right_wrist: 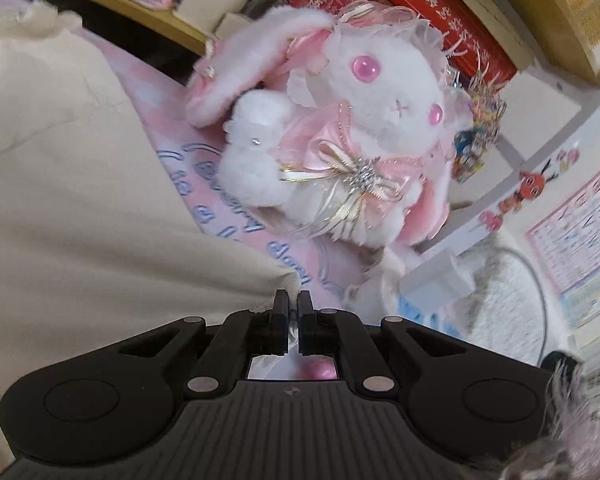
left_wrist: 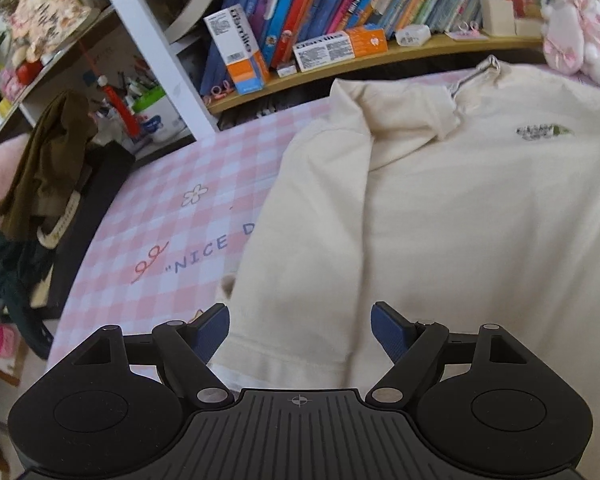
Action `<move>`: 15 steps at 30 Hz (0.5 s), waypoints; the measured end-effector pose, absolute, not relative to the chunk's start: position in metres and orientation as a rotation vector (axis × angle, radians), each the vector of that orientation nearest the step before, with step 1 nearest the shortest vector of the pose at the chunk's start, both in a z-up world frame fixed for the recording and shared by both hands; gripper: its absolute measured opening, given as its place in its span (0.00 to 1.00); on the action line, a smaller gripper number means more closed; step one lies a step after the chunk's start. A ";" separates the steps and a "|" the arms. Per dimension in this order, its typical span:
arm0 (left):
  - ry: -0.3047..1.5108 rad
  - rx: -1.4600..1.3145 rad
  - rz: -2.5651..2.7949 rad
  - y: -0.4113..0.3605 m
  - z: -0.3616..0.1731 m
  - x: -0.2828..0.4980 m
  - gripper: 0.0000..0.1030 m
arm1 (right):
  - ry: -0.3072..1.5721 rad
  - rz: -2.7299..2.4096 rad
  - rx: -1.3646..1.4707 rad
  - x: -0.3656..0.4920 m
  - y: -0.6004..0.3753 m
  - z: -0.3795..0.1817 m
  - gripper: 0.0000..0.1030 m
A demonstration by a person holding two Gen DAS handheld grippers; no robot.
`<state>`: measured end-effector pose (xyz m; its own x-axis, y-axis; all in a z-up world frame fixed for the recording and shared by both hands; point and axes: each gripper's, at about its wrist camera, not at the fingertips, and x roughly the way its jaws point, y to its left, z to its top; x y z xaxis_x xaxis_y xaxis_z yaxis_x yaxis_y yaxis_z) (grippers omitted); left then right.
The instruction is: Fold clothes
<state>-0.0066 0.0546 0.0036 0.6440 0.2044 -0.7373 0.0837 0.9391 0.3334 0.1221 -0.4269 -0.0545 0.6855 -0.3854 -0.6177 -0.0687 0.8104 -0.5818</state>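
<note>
Cream shirt (left_wrist: 440,208) lies flat on the pink checked sheet (left_wrist: 160,208). Left gripper (left_wrist: 300,332) hangs wide open over the shirt's sleeve cuff. Right gripper (right_wrist: 293,312) is pinched on the shirt's edge (right_wrist: 276,280), plush bunny (right_wrist: 340,128) just beyond the shirt.

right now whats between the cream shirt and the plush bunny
In the right wrist view, only a strip of pink checked cloth with printed lettering lies between the cream shirt and the plush bunny; nothing else sits on that stretch.
</note>
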 end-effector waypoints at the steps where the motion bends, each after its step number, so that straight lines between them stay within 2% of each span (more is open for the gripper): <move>1: 0.876 0.368 0.062 0.055 0.002 -0.006 0.78 | 0.814 -0.205 -0.622 0.124 -0.426 -0.055 0.04; 2: 0.879 0.380 0.054 0.056 0.000 -0.004 0.78 | 0.822 -0.220 -0.627 0.127 -0.424 -0.056 0.04; 4: 0.884 0.404 0.038 0.056 -0.005 -0.002 0.78 | 0.826 -0.234 -0.632 0.124 -0.417 -0.054 0.11; 5: 0.884 0.411 0.027 0.057 -0.007 -0.002 0.78 | 0.814 -0.231 -0.606 0.119 -0.413 -0.049 0.16; 6: 0.880 0.424 0.018 0.058 -0.009 -0.001 0.78 | 0.801 -0.227 -0.577 0.113 -0.410 -0.043 0.30; 7: 0.874 0.434 0.011 0.059 -0.011 -0.001 0.78 | 0.788 -0.224 -0.548 0.107 -0.406 -0.038 0.35; 11: 0.858 0.384 -0.028 0.076 -0.013 0.006 0.73 | 0.743 -0.141 -0.329 0.058 -0.382 -0.005 0.36; 12: 0.860 0.334 -0.044 0.084 -0.012 0.008 0.60 | 0.733 -0.115 -0.277 0.042 -0.374 0.002 0.37; 13: 0.858 0.274 -0.064 0.091 -0.010 0.010 0.41 | 0.733 -0.093 -0.225 0.024 -0.364 0.007 0.38; 14: 0.851 0.224 -0.077 0.099 -0.008 0.011 0.29 | 0.739 -0.074 -0.179 0.007 -0.354 0.011 0.38; 15: 0.847 0.192 -0.086 0.106 -0.006 0.013 0.13 | 0.757 -0.064 -0.138 -0.010 -0.341 0.012 0.39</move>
